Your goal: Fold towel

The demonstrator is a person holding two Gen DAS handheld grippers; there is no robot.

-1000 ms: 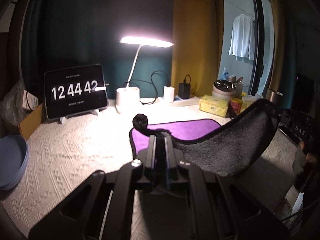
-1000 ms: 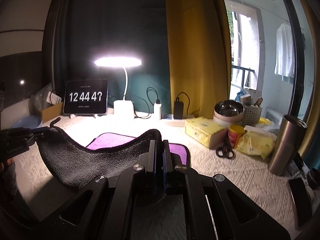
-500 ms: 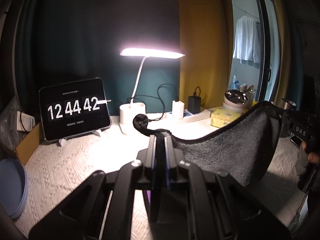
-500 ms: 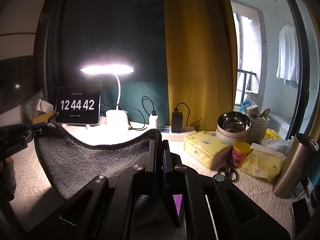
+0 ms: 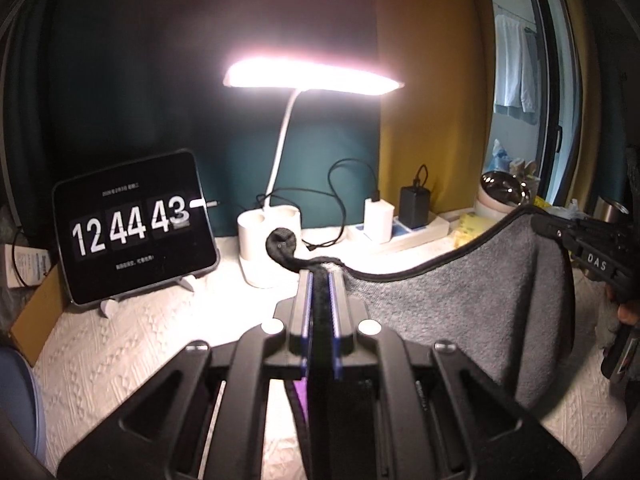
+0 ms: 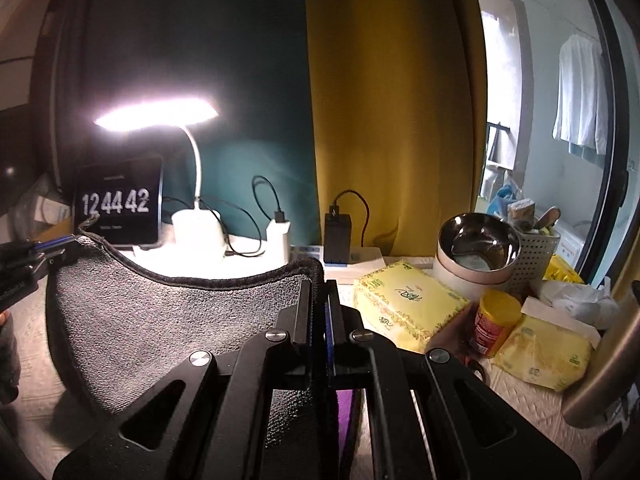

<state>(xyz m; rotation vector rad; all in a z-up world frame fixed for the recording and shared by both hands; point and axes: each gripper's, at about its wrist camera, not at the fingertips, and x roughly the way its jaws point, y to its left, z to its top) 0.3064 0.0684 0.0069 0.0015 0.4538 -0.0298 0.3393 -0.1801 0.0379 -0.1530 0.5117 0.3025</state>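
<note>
The towel [image 5: 460, 308] is grey on the side facing me, purple on the other, with a black hem. It hangs stretched between both grippers above the white tablecloth. My left gripper [image 5: 320, 276] is shut on its left corner, whose hanging loop [image 5: 282, 242] sticks out past the tips. My right gripper [image 6: 319, 284] is shut on the right corner of the towel [image 6: 168, 320]. Each gripper shows in the other's view: the right [image 5: 584, 248], the left [image 6: 36, 256]. A purple strip [image 6: 346, 404] shows below the right gripper.
At the back stand a tablet clock [image 5: 132, 232], a lit desk lamp [image 5: 268, 244] and a power strip with chargers [image 5: 404, 224]. On the right are a yellow tissue pack [image 6: 408, 308], a steel bowl [image 6: 476, 252], a yellow jar [image 6: 498, 324] and a metal tumbler [image 6: 608, 364]. A blue plate [image 5: 16, 408] lies far left.
Both grippers have lifted the towel's near edge up and moved it toward the back of the table. The purple face has gone almost out of sight behind the hanging grey side.
</note>
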